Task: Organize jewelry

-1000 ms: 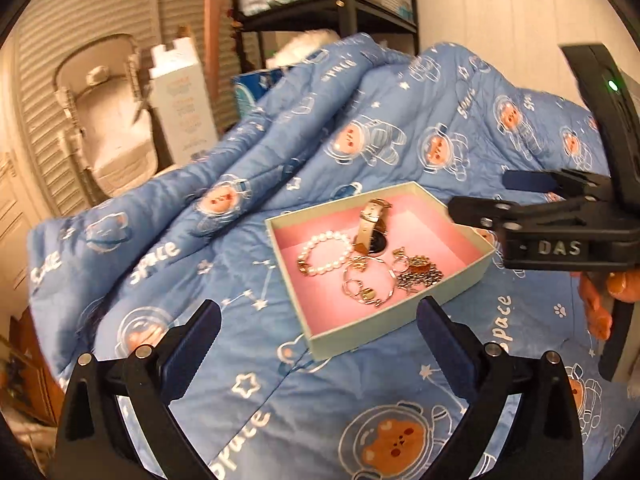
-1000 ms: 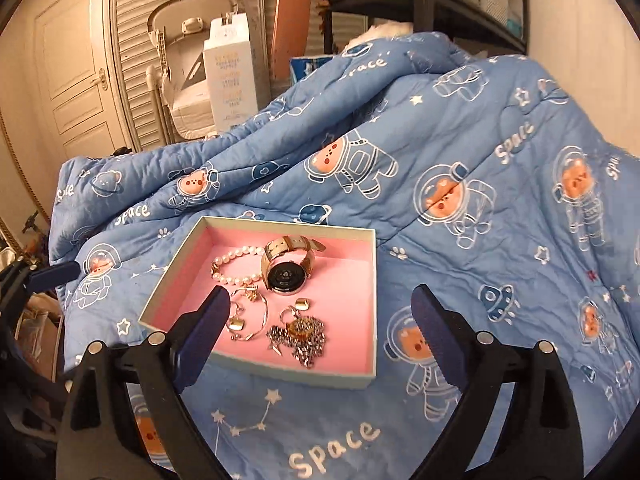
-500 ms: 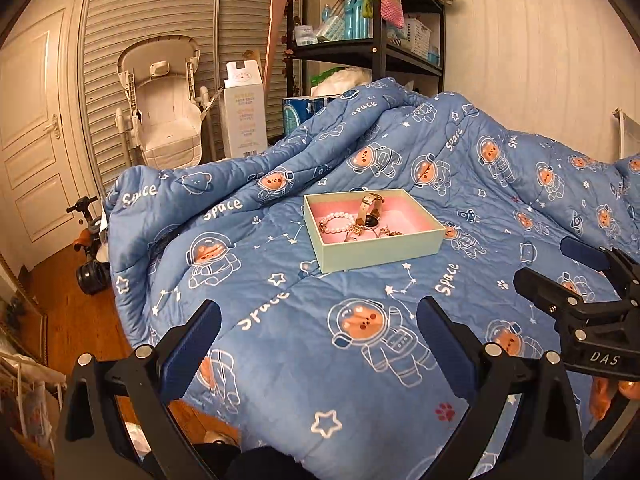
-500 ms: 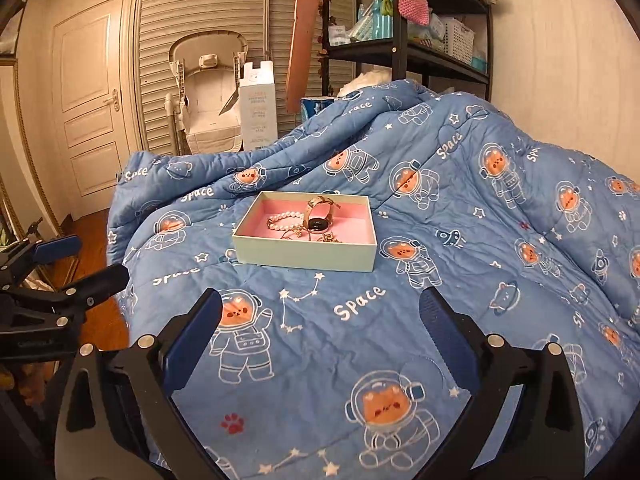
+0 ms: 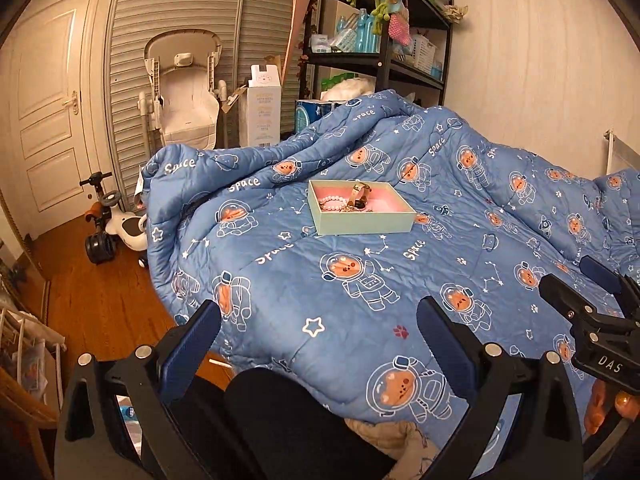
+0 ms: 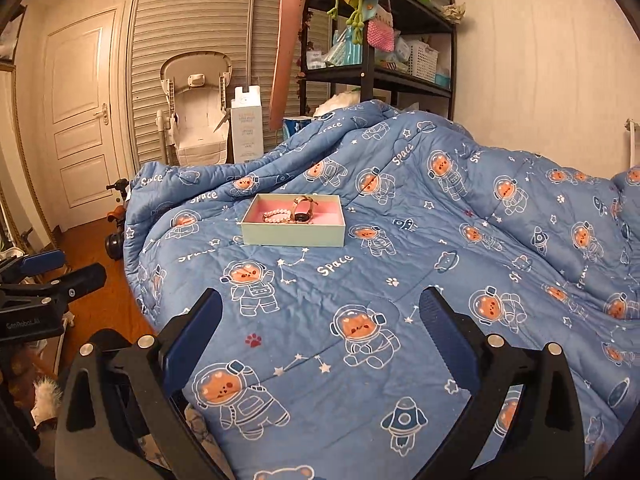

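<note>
**A:** so where's the jewelry box point(image 6: 293, 236) parked?

**B:** It's set flat on the blue space-bear quilt point(image 6: 400, 280), toward the far edge, closer to the rumpled far-left corner. A pearl bracelet point(image 6: 276, 214) and a watch point(image 6: 303, 211) are laid on its pink lining, touching; a few gold bits can be made out beside them, too small to tell.

**A:** and the grippers?

**B:** Left gripper point(image 5: 318, 338) is spread wide, nothing held, well apart from the box near the quilt's near edge. Same for the right gripper point(image 6: 320, 330): jaws spread, nothing pinched. A black shelf point(image 6: 400, 72) is seen beyond the far edge.
</note>
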